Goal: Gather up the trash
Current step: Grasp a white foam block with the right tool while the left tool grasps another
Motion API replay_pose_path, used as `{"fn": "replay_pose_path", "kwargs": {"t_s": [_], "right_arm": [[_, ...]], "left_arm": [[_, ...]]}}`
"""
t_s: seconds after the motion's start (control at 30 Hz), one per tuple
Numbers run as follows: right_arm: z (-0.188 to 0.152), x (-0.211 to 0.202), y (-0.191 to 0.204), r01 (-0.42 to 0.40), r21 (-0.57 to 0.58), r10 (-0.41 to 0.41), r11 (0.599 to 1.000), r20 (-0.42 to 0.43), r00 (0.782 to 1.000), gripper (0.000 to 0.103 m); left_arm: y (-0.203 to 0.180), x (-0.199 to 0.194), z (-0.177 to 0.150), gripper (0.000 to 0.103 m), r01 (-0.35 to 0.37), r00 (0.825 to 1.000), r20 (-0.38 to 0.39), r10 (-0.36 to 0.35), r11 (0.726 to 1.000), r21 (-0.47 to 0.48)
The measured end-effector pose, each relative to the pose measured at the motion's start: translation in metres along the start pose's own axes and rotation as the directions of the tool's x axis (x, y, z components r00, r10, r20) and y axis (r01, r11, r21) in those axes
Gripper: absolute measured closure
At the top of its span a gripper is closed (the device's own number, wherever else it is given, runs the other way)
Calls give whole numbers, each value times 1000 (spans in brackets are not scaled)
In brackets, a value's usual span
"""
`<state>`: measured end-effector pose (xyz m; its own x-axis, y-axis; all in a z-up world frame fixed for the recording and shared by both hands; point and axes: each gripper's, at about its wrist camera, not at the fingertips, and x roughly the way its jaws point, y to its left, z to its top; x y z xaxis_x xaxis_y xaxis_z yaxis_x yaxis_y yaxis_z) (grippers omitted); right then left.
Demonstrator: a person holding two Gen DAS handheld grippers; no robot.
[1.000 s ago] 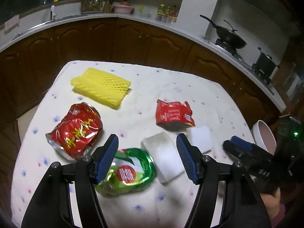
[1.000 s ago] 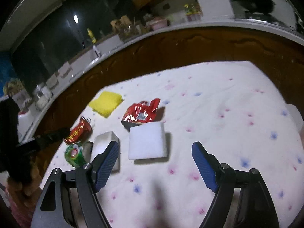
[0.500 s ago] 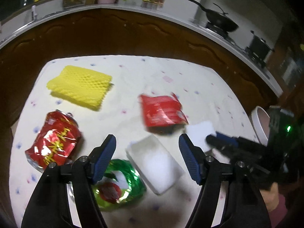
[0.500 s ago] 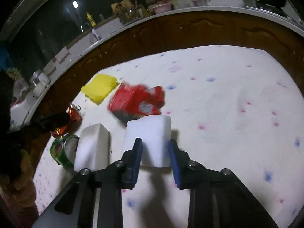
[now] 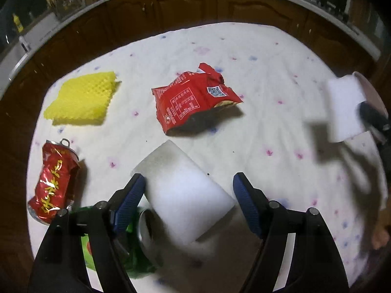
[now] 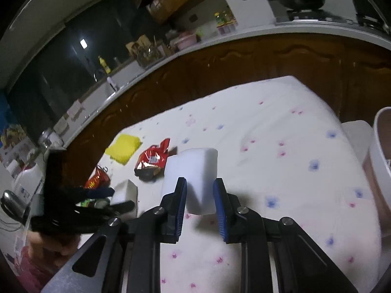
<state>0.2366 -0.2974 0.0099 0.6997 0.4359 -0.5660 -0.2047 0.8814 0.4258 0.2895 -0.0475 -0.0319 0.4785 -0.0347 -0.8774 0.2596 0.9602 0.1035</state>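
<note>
- Right gripper (image 6: pixel 200 199), seen from its own wrist camera, is clamped narrow on a white foam block (image 6: pixel 193 171) held clear above the tablecloth (image 6: pixel 281 171); the block's lower end is hidden between the blue pads.
- From the left wrist view the same held block (image 5: pixel 343 108) appears at the far right, blurred, its shadow cast on the cloth below it; the right gripper behind it is mostly cut off by the frame edge.
- Left gripper (image 5: pixel 189 204) stands wide apart around a second white foam block (image 5: pixel 183 190) lying on the tablecloth (image 5: pixel 268 61); its left blue pad is touching or just beside the block's edge, the right pad apart from it.
- A green can (image 5: pixel 136 241) lies partly hidden under the left finger and the block; its label cannot be read.
- A crushed red can (image 5: pixel 52 183) lies at the cloth's left edge, a yellow foam net (image 5: pixel 80 99) beyond it, a torn red snack wrapper (image 5: pixel 193 97) at centre.
- A white bin rim (image 6: pixel 380 161) is cut off at the right edge of the right wrist view; its contents cannot be made out.
</note>
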Motion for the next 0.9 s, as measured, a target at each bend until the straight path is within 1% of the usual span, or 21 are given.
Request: {"fn": "replay_pose_path", "kwargs": {"t_s": [0.03, 0.1, 0.13, 0.17, 0.23, 0.27, 0.3, 0.33, 0.37, 0.47, 0.53, 0.57, 0.6, 0.63, 0.67, 0.7, 0.73, 0.8, 0.9], "right_arm": [[1, -3, -1, 2, 1, -2, 1000, 7, 1000, 80], [1, -12, -6, 4, 11, -4, 1000, 24, 1000, 80], [1, -14, -7, 5, 15, -6, 1000, 28, 1000, 80], [1, -19, -10, 7, 24, -8, 1000, 34, 999, 80], [0, -23, -14, 7, 36, -9, 999, 41, 999, 80], [0, -26, -17, 11, 43, -13, 999, 47, 999, 80], [-1, -29, -20, 13, 48, -15, 999, 51, 999, 80], [-1, -33, -22, 14, 53, -17, 999, 55, 998, 80], [-2, -36, -24, 15, 57, -18, 998, 60, 998, 80], [-5, -45, -26, 16, 65, -20, 998, 73, 997, 80], [-7, -50, -28, 16, 70, -22, 997, 79, 997, 80], [-8, -54, -30, 19, 70, -24, 997, 81, 996, 80], [-9, -57, -30, 20, 69, -26, 997, 82, 996, 80], [-10, -59, -30, 18, 68, -24, 997, 83, 996, 80], [-11, -60, -29, 16, 69, -21, 997, 83, 996, 80], [-12, -61, -29, 12, 71, -18, 997, 83, 996, 80], [-12, -63, -30, 11, 72, -17, 997, 83, 996, 80], [-13, -63, -29, 10, 70, -16, 998, 84, 996, 80], [-14, -62, -29, 0, 78, -6, 997, 83, 997, 80]], "left_arm": [[-3, 0, -1, 28, -11, 1000, 11, 11, 1000, 9], [-9, -2, -3, 36, -56, 998, 32, 55, 998, 31], [-11, -3, -4, 38, -70, 997, 41, 68, 997, 39], [-11, -5, -4, 50, -65, 997, 46, 63, 997, 41], [-15, -11, -6, 65, -64, 996, 63, 61, 997, 48], [-16, -17, -7, 83, -38, 996, 78, 34, 998, 47], [-17, -21, -7, 94, -9, 997, 82, 6, 999, 39], [-17, -26, -7, 102, 37, 995, 91, -39, 999, 26], [-17, -31, -7, 102, 63, 993, 102, -64, 998, 18], [-18, -40, -9, 102, 103, 986, 128, -102, 995, 6], [-14, -44, -11, 101, 134, 982, 136, -130, 991, -22], [-11, -47, -14, 92, 138, 981, 140, -131, 990, -42], [-7, -49, -16, 70, 135, 981, 147, -125, 989, -61], [-7, -53, -18, 57, 128, 981, 159, -115, 989, -72], [-2, -55, -20, 35, 107, 979, 181, -90, 990, -90], [3, -55, -21, 28, 92, 980, 187, -71, 990, -104], [8, -53, -21, 28, 86, 980, 187, -63, 989, -117], [12, -46, -21, 28, 95, 983, 168, -74, 988, -118], [10, -30, -18, 28, 34, 994, 109, -22, 994, -104]]}}
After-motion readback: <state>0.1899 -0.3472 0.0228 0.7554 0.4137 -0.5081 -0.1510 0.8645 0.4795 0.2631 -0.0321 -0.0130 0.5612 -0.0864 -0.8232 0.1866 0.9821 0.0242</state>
